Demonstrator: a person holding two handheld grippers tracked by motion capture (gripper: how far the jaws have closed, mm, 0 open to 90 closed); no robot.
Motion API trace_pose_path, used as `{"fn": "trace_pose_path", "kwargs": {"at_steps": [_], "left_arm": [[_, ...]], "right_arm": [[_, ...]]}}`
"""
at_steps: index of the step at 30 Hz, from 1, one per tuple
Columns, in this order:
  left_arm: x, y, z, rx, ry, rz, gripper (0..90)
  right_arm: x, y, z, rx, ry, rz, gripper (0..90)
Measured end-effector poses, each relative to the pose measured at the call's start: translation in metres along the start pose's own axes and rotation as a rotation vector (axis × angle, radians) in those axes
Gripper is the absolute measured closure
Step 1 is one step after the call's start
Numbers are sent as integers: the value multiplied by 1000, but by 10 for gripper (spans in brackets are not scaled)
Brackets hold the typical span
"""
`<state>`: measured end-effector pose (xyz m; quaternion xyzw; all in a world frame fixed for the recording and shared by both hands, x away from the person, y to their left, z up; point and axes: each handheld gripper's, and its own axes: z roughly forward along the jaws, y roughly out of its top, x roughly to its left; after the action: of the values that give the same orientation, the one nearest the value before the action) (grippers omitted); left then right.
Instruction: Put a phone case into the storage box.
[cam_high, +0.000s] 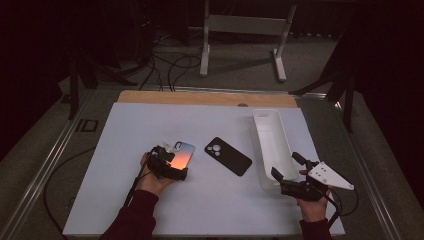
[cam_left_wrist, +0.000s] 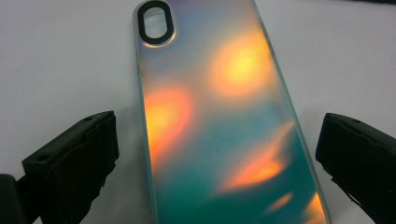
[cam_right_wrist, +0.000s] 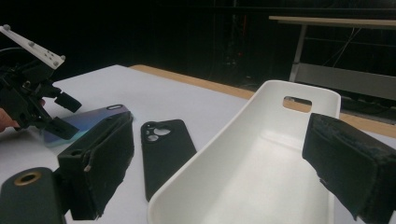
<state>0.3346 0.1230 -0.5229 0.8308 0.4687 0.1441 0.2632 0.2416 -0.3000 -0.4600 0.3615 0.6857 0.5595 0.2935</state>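
From above, left gripper (cam_high: 172, 161) sat over iridescent phone case (cam_high: 183, 154) on white mat (cam_high: 125, 150). Left gripper view: jaws apart, straddling it; thin slick edges might slip. Right gripper view: right gripper (cam_right_wrist: 219, 172) gaped at white tray (cam_right_wrist: 261, 154), might knock it.

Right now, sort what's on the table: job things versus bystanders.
In the job:
- iridescent phone case, between the open left tongs
- white tray, in front of the open right tongs

Lying about:
- black phone case
- white mat
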Motion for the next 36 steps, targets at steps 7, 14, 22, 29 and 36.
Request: {"fn": "trace_pose_path", "kwargs": {"at_steps": [7,14,22,29,36], "left_arm": [[-1,1,4,3,8,-10,74],[-3,3,4,14,2,-8,110],[-3,6,4,35,10,-23,121],[-5,9,3,60,18,-30,146],[-6,8,2,49,24,-14,161]], "right_arm": [[0,0,0,-2,-1,0,88],[0,0,0,0,-2,0,89],[1,0,1,3,-2,-2,89],[0,0,0,0,-5,-2,89],[0,1,-1,-3,-7,-3,89]]}}
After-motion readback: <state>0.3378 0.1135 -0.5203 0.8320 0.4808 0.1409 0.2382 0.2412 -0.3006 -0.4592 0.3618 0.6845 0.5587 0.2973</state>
